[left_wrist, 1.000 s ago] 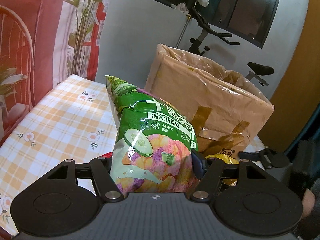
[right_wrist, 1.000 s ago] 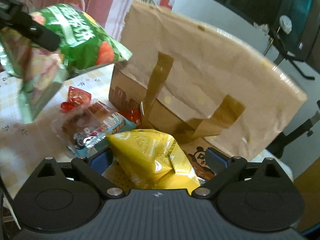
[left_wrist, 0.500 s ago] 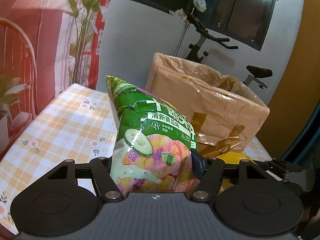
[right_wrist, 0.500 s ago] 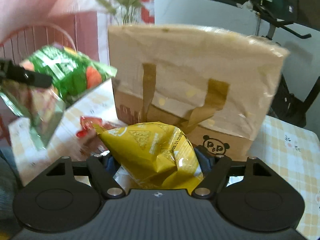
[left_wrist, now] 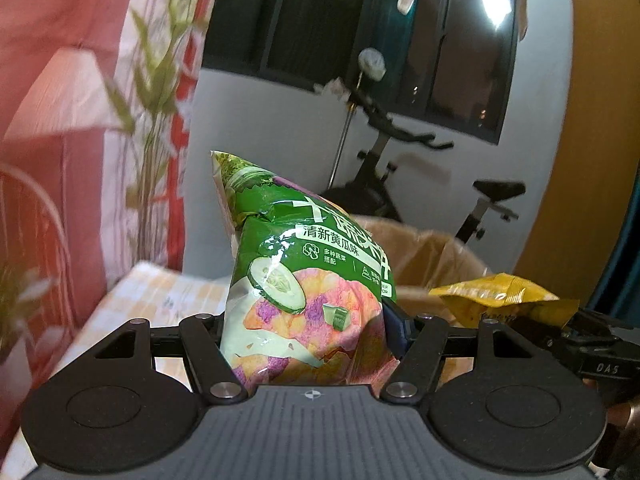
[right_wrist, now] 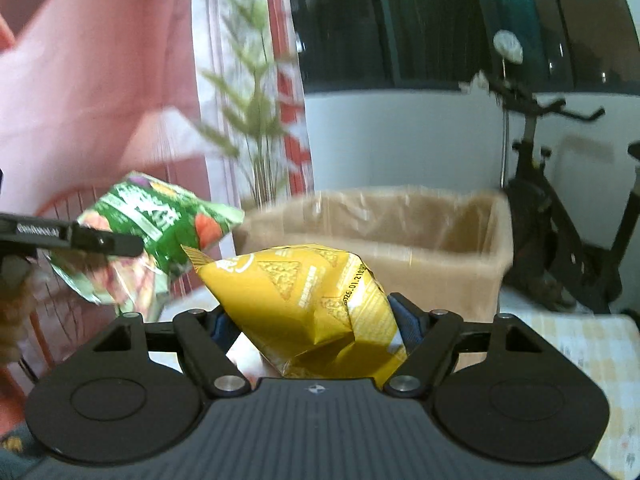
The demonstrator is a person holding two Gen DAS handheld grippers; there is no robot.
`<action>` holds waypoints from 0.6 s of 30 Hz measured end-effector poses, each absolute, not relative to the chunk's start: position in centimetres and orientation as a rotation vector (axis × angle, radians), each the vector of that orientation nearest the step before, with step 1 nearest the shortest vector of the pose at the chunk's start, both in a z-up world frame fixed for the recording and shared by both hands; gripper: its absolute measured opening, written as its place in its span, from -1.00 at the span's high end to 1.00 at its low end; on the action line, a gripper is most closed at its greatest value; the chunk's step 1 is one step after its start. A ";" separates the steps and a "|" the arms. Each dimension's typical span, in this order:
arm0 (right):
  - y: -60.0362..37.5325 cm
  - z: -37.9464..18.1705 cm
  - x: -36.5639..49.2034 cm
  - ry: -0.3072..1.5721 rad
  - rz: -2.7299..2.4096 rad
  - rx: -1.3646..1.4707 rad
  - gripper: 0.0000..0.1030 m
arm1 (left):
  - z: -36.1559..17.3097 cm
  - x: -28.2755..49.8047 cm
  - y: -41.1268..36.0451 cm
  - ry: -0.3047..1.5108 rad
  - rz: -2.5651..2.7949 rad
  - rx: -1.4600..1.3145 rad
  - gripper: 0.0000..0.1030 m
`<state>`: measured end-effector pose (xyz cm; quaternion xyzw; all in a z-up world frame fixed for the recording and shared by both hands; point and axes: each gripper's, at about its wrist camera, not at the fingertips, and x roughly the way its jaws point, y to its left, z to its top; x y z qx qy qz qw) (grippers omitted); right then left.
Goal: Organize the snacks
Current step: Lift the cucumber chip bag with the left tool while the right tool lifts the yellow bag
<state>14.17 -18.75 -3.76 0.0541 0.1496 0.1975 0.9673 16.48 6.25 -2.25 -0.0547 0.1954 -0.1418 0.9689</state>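
Note:
My left gripper (left_wrist: pixel 310 320) is shut on a green cucumber-flavour chip bag (left_wrist: pixel 304 280) and holds it up in the air. My right gripper (right_wrist: pixel 316 320) is shut on a yellow chip bag (right_wrist: pixel 304 296), also lifted. The open brown paper bag (right_wrist: pixel 384 232) stands on the table just beyond both, its plastic-lined mouth visible; in the left wrist view its rim (left_wrist: pixel 436 252) shows behind the green bag. The yellow bag (left_wrist: pixel 500 296) appears at the right of the left wrist view, and the green bag (right_wrist: pixel 156 232) at the left of the right wrist view.
The table has a yellow checked cloth (left_wrist: pixel 160 300). An exercise bike (right_wrist: pixel 560 208) stands behind the paper bag, by a white wall and dark window. A pink-and-red curtain (left_wrist: pixel 80 120) hangs at the left.
Both grippers have risen with their bags. The views now look over the top of the paper bag into its open mouth, where earlier they faced its front side.

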 end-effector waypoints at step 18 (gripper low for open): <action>-22.8 2.0 21.2 0.195 0.297 0.222 -0.47 | 1.9 27.2 -1.6 0.399 -0.397 0.084 -0.36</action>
